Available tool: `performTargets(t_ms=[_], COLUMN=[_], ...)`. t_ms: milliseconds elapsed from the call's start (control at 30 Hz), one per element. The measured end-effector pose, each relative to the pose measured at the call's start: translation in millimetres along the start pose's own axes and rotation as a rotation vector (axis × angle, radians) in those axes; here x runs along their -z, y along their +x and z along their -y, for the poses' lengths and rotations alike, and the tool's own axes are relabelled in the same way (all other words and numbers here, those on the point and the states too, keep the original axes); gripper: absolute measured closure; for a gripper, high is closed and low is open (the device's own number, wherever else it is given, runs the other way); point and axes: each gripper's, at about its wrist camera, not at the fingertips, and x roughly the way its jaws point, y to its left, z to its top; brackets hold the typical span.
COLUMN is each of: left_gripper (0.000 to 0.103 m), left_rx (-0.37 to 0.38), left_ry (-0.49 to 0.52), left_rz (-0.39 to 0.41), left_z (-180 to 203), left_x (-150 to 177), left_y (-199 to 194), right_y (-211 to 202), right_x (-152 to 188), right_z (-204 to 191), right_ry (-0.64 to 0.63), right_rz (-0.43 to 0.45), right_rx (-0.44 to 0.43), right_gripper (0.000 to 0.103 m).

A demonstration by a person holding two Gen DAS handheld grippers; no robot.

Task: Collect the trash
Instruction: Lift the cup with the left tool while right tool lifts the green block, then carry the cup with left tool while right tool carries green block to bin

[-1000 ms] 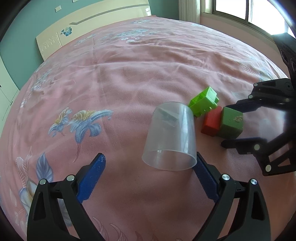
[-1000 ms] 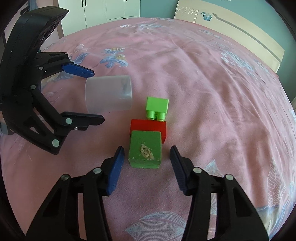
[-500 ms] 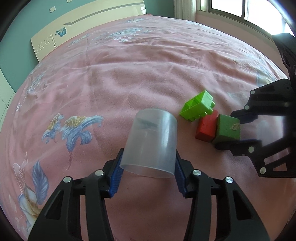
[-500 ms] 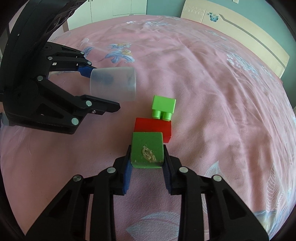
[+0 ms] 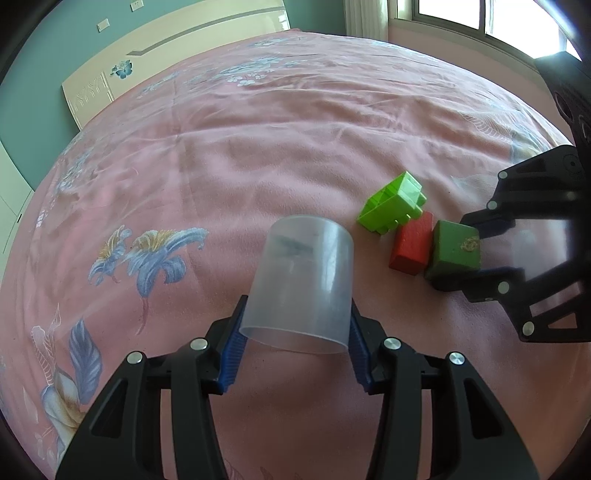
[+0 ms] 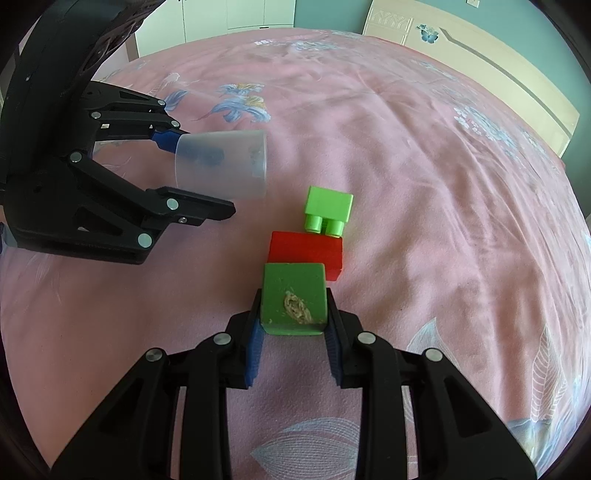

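My left gripper [image 5: 295,341] is shut on a clear plastic cup [image 5: 301,282], mouth toward the camera, held just above the pink bedspread; the cup also shows in the right wrist view [image 6: 221,170]. My right gripper [image 6: 293,332] is shut on a dark green block [image 6: 293,295] with a brown smear on top; the block also shows in the left wrist view [image 5: 456,249]. A red block [image 6: 306,249] lies just beyond it, touching or nearly so. A light green brick [image 6: 328,208] lies past the red block.
A pink floral bedspread [image 5: 258,147] covers the whole bed. A cream headboard [image 5: 177,55] stands at the far end against a teal wall. A window [image 5: 480,14] is at the right. White wardrobes [image 6: 229,14] show behind the bed in the right wrist view.
Both grippers went from open to shut: the left closed on the cup and the right on the dark green block. Both objects have since risen slightly off the bedspread.
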Motion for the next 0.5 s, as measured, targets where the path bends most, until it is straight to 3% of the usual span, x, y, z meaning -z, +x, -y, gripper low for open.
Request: performTargets(t_ms=[500], left_gripper=[0.053], left_rx=[-0.03], left_ry=[-0.01], left_rz=[0.002], left_z=[-0.6], left_x=[17.4], left_y=[-24.6], right_y=[-32.7], right_x=[16.4], right_z=[-11.5], right_ry=[0.021], right_rz=[0.037], right_rx=[0.028], right_gripper=[0.073])
